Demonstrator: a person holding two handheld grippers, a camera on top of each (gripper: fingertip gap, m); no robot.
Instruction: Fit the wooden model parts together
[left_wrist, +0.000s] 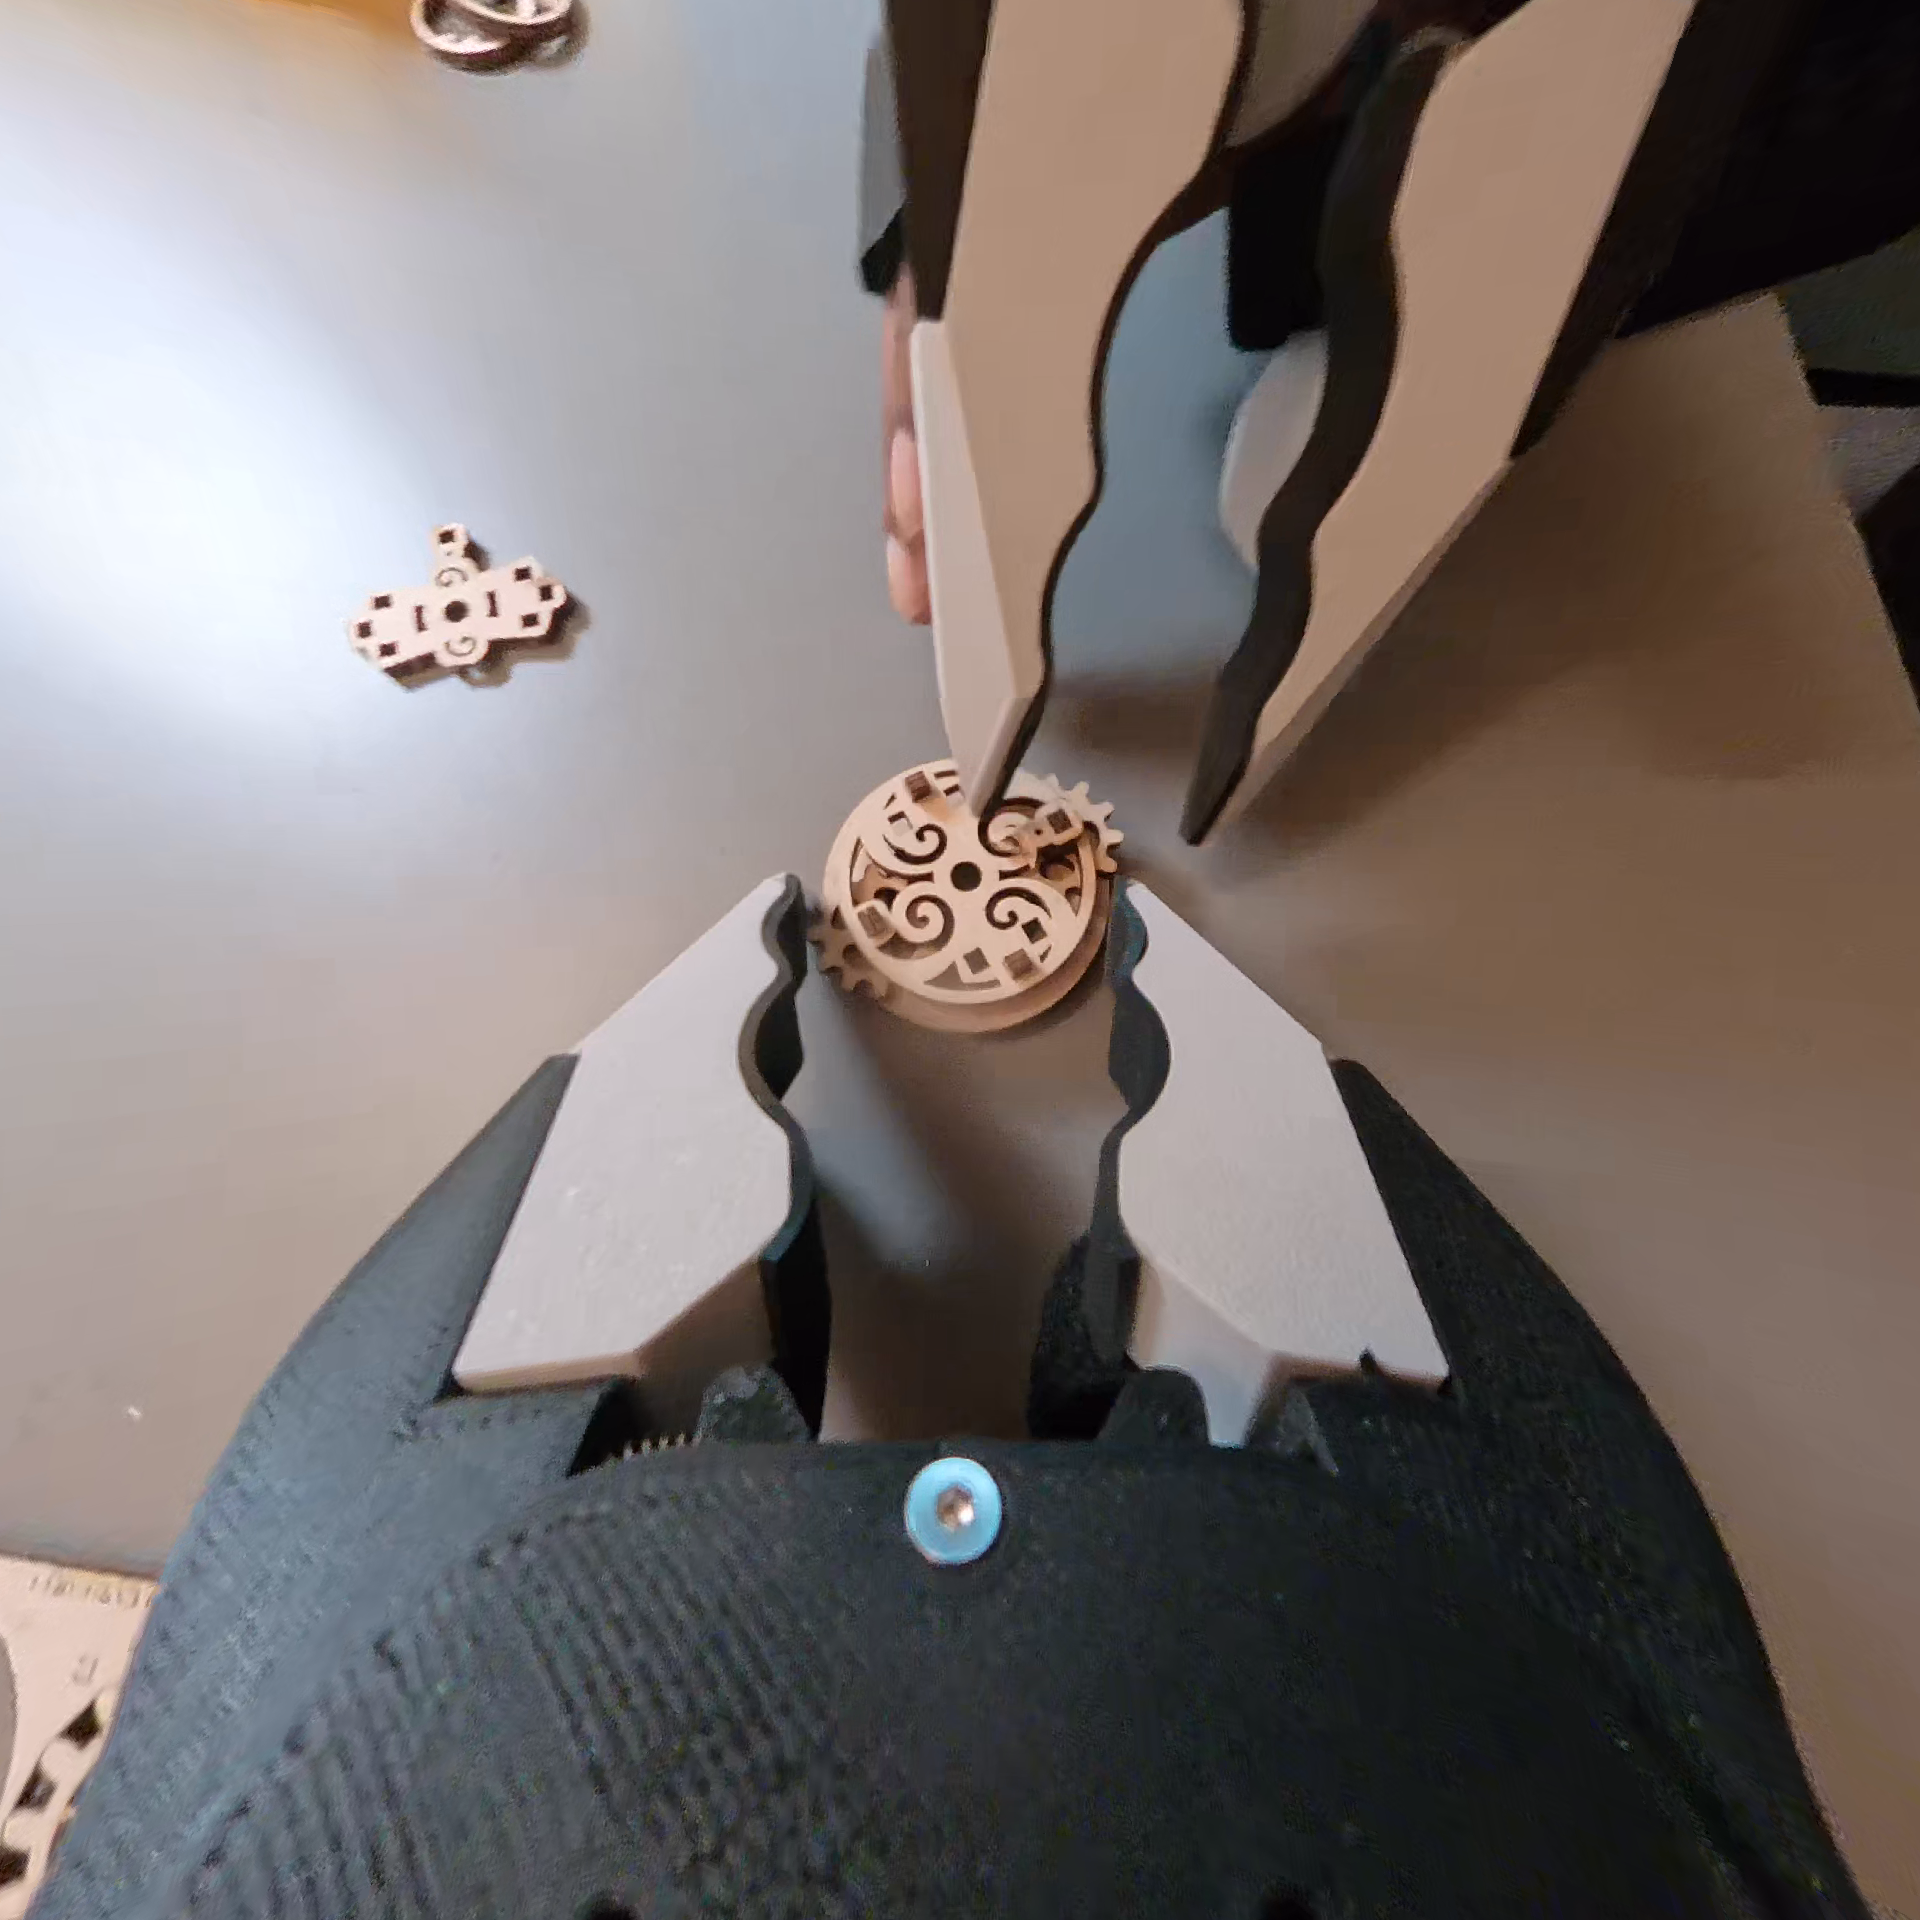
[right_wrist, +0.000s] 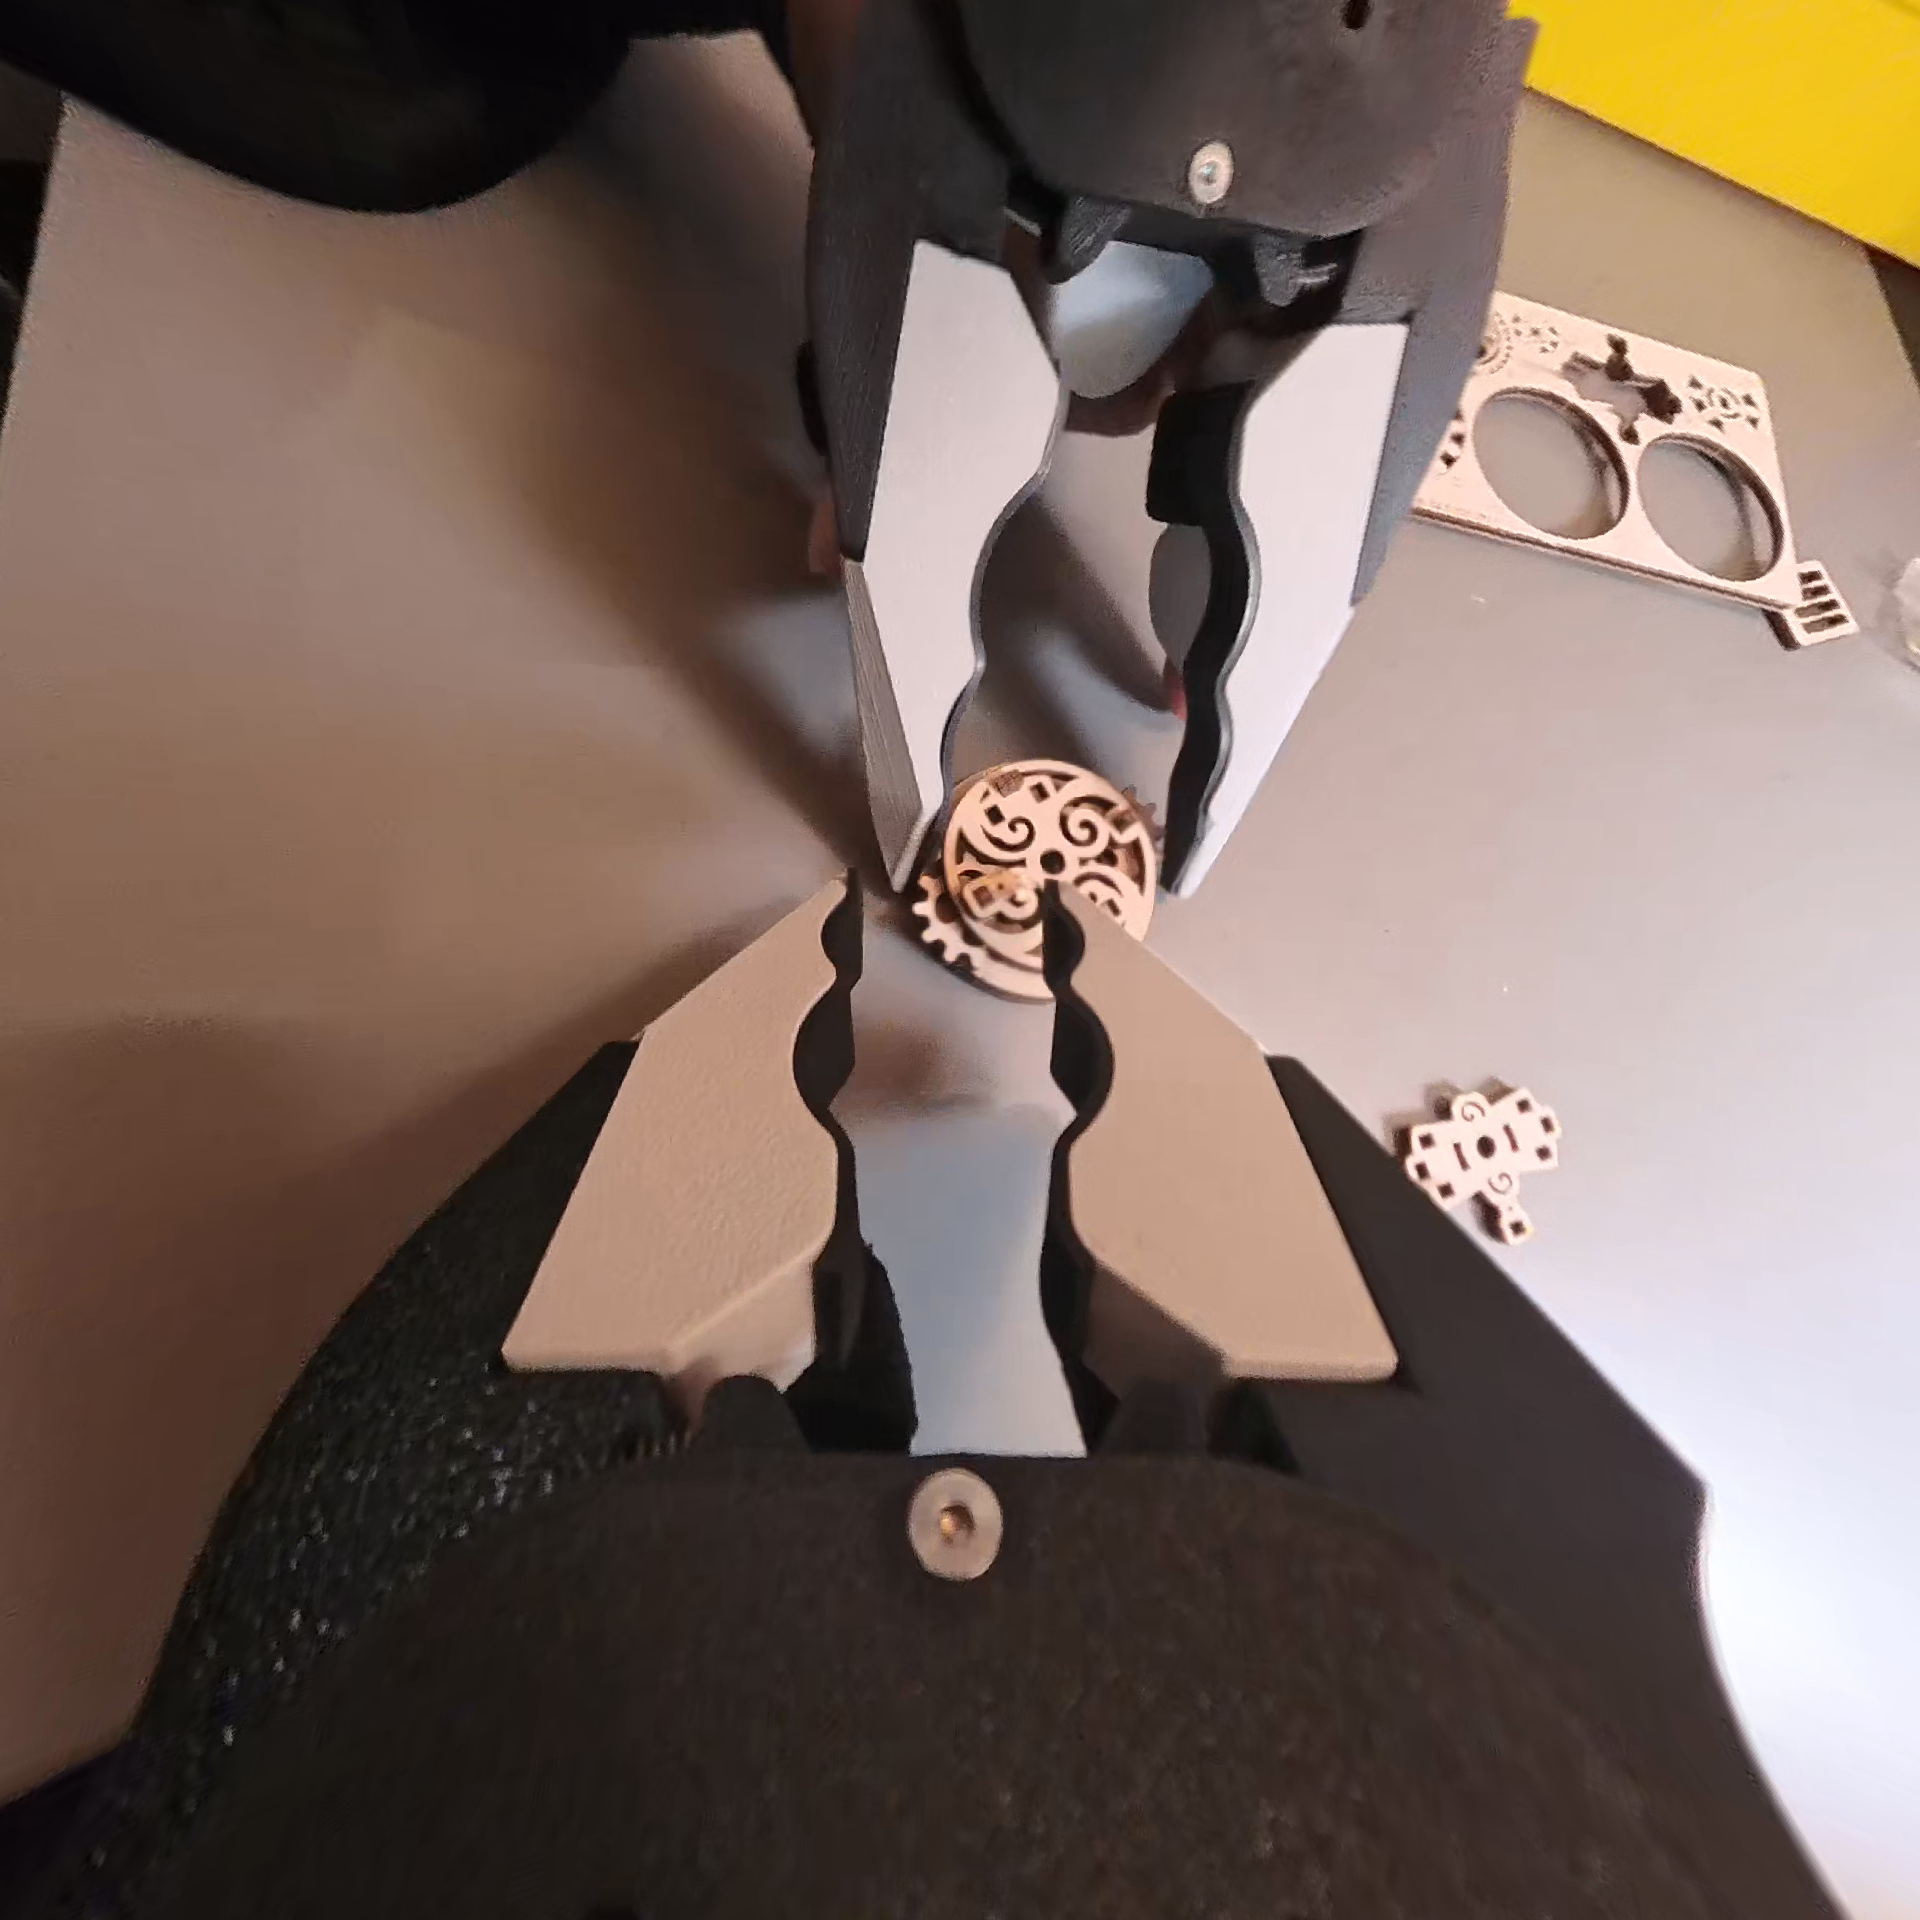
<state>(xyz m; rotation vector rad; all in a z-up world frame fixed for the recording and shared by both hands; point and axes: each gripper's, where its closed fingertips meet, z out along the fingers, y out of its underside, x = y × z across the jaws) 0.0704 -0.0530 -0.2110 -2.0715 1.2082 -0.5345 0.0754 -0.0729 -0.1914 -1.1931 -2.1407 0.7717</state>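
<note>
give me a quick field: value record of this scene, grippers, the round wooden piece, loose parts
left hand-held gripper: open, fingers flanking the round gear assembly
right hand-held gripper: open, one fingertip pressing on the assembly's top disc
round gear assembly: flat on the grey table, small gears showing at its edge
cross-shaped wooden piece: loose on the table, apart from the assembly
punched-out wooden sheet: lying behind the left hand-held gripper

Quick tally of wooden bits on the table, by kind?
Round gear assembly: 1
Loose cross-shaped piece: 1
Punched-out sheet with round holes: 1
Dark ring-shaped bits at the table's far edge: 1 cluster, too cropped to count
Total: 4
</note>
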